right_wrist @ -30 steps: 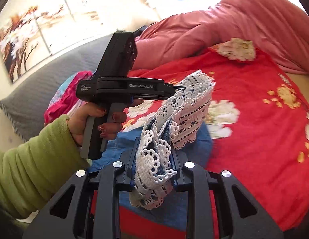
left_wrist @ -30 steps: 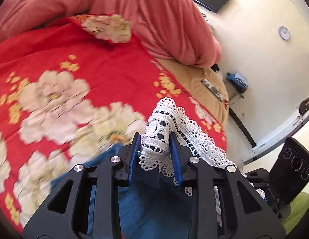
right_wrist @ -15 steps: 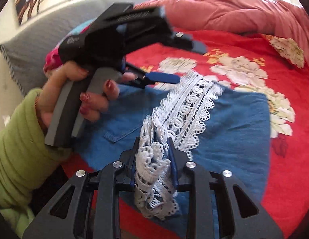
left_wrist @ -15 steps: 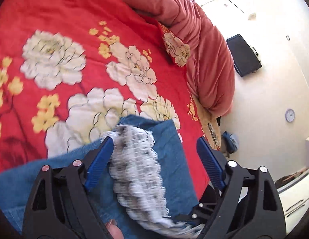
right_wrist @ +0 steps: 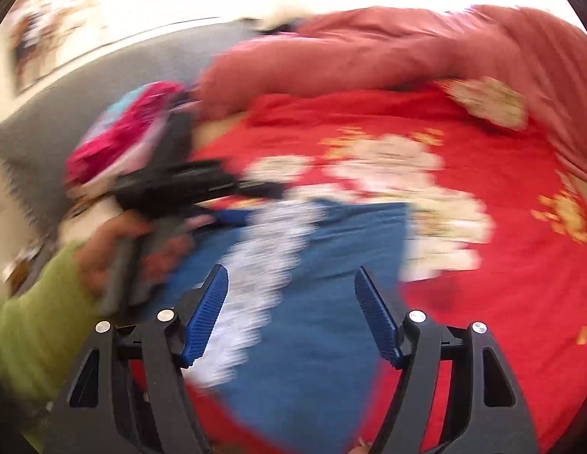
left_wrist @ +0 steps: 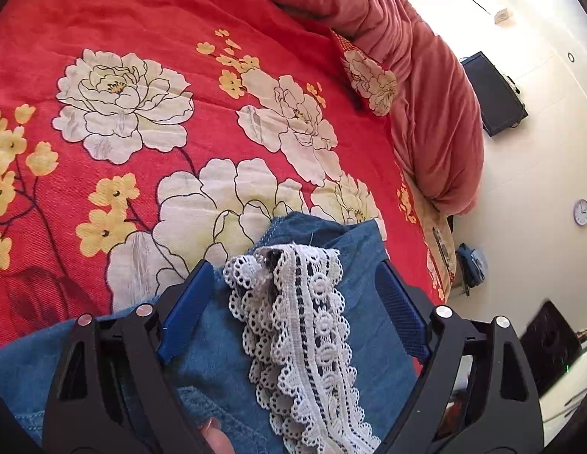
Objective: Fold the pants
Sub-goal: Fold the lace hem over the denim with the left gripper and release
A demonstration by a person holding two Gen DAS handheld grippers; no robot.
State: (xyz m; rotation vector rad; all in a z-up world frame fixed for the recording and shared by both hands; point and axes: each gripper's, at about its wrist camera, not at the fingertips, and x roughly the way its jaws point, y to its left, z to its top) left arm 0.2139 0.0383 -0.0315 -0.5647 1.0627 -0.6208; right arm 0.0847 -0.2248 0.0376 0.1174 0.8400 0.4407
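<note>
The left gripper [left_wrist: 293, 295] has its jaws spread wide, just narrowing a little, pads clear of the white lace trim [left_wrist: 304, 325] lying between them on the folded denim pants [left_wrist: 372, 325]. The right gripper [right_wrist: 291, 302] has just opened its jaws too, holding nothing; the blurred lace runs past its left pad. Beyond both lies the red floral bedspread [left_wrist: 142, 56], then a heaped pink duvet [left_wrist: 425, 75].
</note>
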